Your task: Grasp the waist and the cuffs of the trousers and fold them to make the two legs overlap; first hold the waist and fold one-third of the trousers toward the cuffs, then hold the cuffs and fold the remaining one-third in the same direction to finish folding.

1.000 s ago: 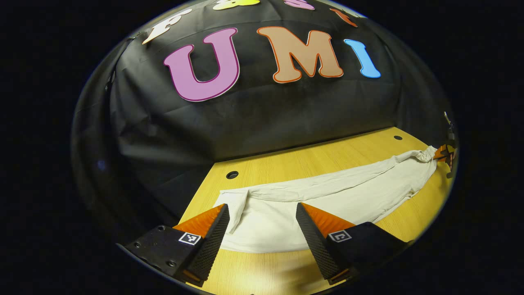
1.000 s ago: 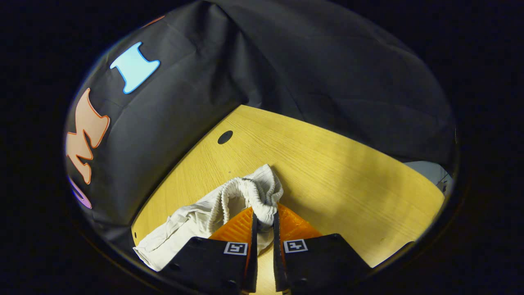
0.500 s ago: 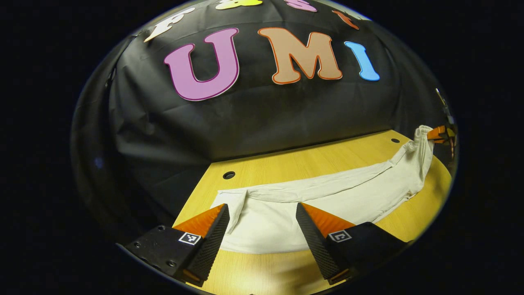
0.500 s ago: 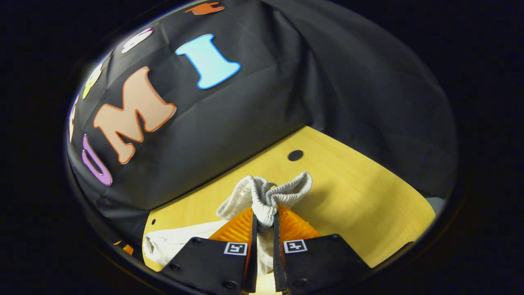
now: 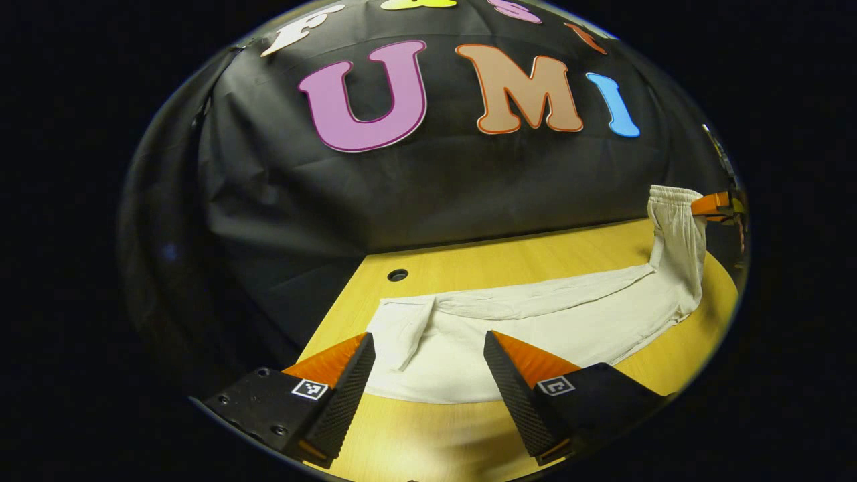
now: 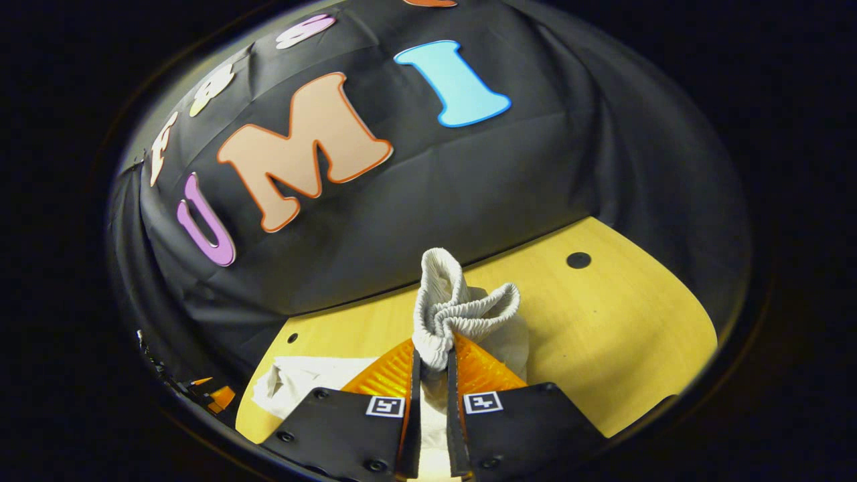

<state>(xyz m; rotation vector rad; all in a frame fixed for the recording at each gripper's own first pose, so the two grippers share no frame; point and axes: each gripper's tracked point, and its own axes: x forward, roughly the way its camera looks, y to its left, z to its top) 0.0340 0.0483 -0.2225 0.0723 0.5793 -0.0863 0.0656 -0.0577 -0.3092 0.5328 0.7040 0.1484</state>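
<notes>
white trousers (image 5: pixel 535 328) lie on the wooden counter (image 5: pixel 469 261), but their waist (image 6: pixel 455 308), pinched by the closed right tongs (image 6: pixel 432 365), has now risen off it, so the first fold is starting, while the left tongs (image 5: pixel 428 348) stay open over the cuffs (image 5: pixel 402 328).

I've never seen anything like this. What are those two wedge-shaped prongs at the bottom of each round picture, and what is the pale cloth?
Each picture comes from a camera riding on a hand-held two-finger gripper, looking along its fingers. In the left gripper view, the left gripper is open, hovering over the cuff end of pale trousers lying on a wooden table. In the right gripper view, the right gripper is pinched shut on the gathered elastic waist, raised above the table. That same gripper appears far off in the left gripper view, holding the waist up.
</notes>
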